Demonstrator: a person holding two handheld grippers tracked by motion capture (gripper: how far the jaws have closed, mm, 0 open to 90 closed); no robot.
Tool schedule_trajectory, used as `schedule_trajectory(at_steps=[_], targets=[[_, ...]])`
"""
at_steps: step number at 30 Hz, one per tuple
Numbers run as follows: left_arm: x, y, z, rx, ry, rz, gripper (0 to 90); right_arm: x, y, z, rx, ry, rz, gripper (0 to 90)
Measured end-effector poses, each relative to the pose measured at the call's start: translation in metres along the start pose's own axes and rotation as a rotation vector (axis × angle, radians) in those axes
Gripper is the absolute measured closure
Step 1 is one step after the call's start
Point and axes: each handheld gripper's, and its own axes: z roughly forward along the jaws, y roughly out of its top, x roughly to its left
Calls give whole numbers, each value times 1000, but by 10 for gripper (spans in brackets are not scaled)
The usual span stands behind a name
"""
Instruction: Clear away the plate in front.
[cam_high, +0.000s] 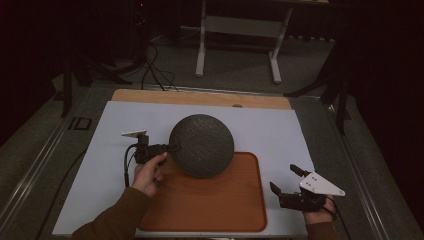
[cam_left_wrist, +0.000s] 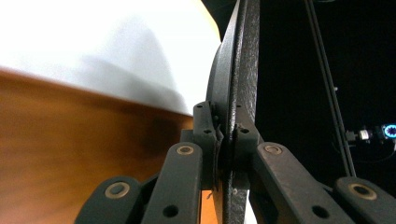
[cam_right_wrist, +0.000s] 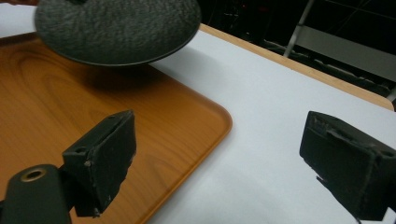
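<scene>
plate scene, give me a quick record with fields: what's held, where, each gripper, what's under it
thing held: dark round plate, gripped at its rim
plate position: lifted and tilted above the wooden tray, shadow beneath it
left gripper: shut on the plate's edge
right gripper: open, nothing between its jaws, off the tray's right side
surface: white sheet on the table, tray lying on it

A dark grey, finely textured plate (cam_high: 201, 145) over a wood-grain orange-brown tray (cam_high: 220, 205) on a white sheet (cam_high: 280, 130).
</scene>
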Motion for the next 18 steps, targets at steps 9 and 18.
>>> schedule_trajectory(at_steps=[9,18], targets=[[6,-35,-17,64,35,21,855,1,0,1,3,-1,0,104],[12,-58,-21,134,62,36,853,0,0,0,2,-2,0,105]])
